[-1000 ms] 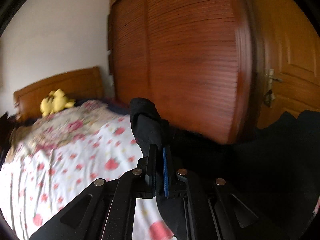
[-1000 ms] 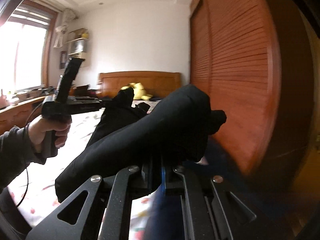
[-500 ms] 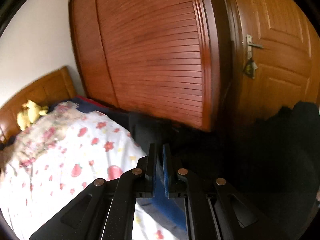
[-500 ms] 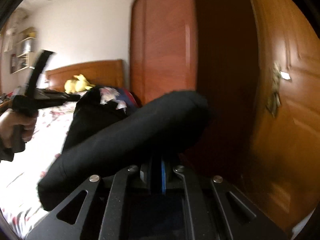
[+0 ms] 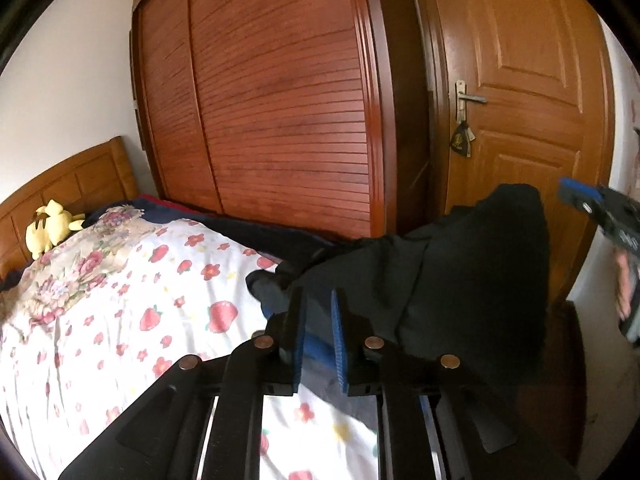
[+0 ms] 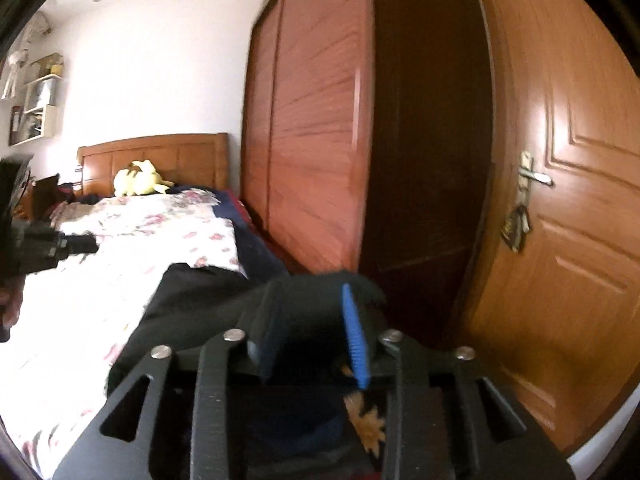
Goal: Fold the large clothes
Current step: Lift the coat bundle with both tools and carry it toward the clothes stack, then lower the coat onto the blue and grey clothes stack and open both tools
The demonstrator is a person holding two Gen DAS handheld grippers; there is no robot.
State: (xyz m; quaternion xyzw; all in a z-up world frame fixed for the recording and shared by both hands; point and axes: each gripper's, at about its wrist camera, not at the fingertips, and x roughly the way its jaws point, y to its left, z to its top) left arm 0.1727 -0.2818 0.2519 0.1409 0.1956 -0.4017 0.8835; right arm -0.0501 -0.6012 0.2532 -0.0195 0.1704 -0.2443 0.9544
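Note:
A large black garment (image 5: pixel 448 280) lies bunched over the right edge of the bed (image 5: pixel 120 300); it also shows in the right wrist view (image 6: pixel 188 312). My left gripper (image 5: pixel 318 304) is open, its jaws apart just above the bed edge, with dark cloth beyond the tips. My right gripper (image 6: pixel 308 300) is open, with the black garment right in front of and under its fingers. The right gripper also shows at the far right of the left wrist view (image 5: pixel 604 212), and the left gripper at the left of the right wrist view (image 6: pixel 48 248).
The bed has a white strawberry-print sheet and a wooden headboard (image 6: pixel 160 156) with a yellow plush toy (image 5: pixel 50 228). A slatted wooden wardrobe (image 5: pixel 280 120) stands close along the bed. A wooden door (image 5: pixel 520 120) with a handle and hanging keys is at the right.
Both grippers have opened and let go of the black garment, which has dropped from its raised position onto the bed edge. Both views have swung right, toward the door.

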